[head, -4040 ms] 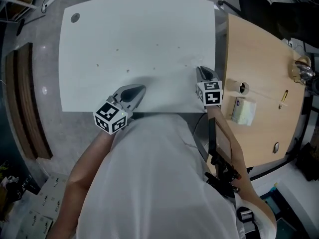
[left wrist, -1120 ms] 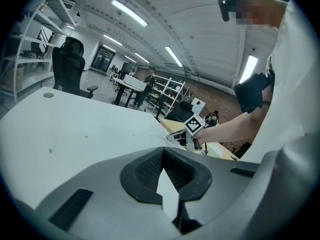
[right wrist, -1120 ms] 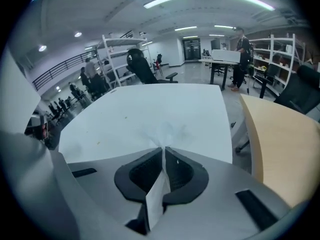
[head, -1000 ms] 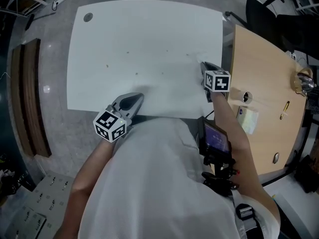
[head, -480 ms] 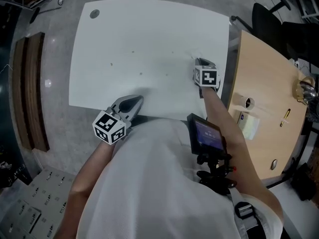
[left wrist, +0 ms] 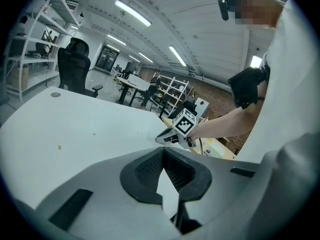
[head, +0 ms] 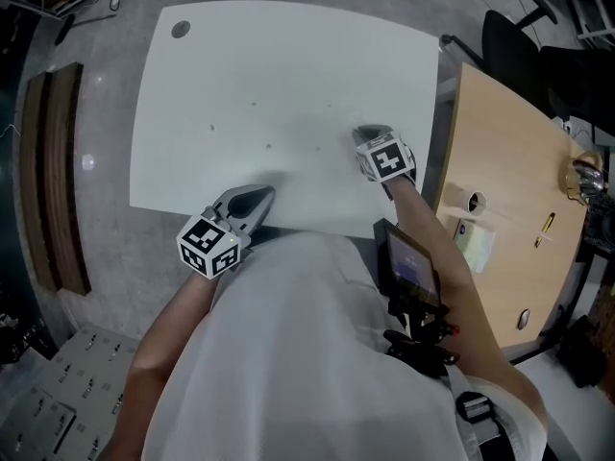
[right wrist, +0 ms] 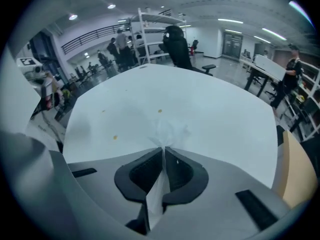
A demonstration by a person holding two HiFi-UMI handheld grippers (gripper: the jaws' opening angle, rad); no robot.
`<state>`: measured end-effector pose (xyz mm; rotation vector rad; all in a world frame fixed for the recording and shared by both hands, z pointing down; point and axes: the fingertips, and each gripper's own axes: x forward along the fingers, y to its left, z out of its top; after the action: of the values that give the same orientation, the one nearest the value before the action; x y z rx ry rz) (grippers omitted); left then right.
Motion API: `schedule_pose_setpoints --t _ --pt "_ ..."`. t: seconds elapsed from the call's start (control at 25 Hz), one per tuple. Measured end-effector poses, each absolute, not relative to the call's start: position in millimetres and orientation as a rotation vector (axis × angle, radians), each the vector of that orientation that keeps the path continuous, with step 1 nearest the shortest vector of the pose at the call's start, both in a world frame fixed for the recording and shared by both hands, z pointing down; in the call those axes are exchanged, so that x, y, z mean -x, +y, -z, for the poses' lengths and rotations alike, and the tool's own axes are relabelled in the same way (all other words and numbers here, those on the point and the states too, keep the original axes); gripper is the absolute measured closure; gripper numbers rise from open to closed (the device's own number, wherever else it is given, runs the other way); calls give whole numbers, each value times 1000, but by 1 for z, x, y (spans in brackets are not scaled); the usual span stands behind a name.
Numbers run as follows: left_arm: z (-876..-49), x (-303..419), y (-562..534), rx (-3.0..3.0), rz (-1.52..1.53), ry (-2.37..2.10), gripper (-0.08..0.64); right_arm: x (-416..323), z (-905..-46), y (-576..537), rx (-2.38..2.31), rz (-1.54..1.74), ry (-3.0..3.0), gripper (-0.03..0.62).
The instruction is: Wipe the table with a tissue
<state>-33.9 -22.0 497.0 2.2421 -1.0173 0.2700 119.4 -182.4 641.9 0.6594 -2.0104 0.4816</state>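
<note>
The white table (head: 288, 56) carries a few small crumbs (head: 270, 145), which also show as orange specks (right wrist: 160, 111) in the right gripper view. My right gripper (head: 363, 133) rests on the table's right part, shut on a white tissue (right wrist: 167, 130) that fans out past the jaw tips onto the surface. The same gripper (right wrist: 163, 148) has the tissue trailing back between its jaws. My left gripper (head: 261, 194) lies at the near edge, its jaws (left wrist: 163, 150) closed with nothing in them. From the left gripper view the right gripper (left wrist: 167, 136) shows low over the table.
A wooden table (head: 500, 161) adjoins on the right with a tissue pack (head: 473, 238), a tape roll (head: 471, 200) and a pen (head: 546, 224). A cable hole (head: 181, 29) marks the white table's far left corner. A black chair (head: 519, 36) stands behind.
My right gripper has slid left from the table's right edge toward the middle, dragging the tissue along. The left gripper has stayed at the near edge.
</note>
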Motion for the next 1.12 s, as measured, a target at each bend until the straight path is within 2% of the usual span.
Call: schedule_pose_setpoints --t 0.2,0.44,0.6,0.84,1.12 --pt "-497 29 -28 -2253 -275 -1001 554 -145 -640 -175 -596 -309 -1957 565" --pt "-496 30 -25 -2247 -277 -1004 554 -182 -644 -218 -891 -441 -1904 565" --pt "-498 31 -22 -2240 -274 -1010 554 -173 -641 -224 -924 -434 -1910 566" --pt "-496 29 -24 -2250 -259 -1009 554 -161 -641 -206 -696 -414 -1943 566" --pt "-495 38 -19 -2237 -239 -1038 554 -149 -626 -232 -950 -596 -2034 566"
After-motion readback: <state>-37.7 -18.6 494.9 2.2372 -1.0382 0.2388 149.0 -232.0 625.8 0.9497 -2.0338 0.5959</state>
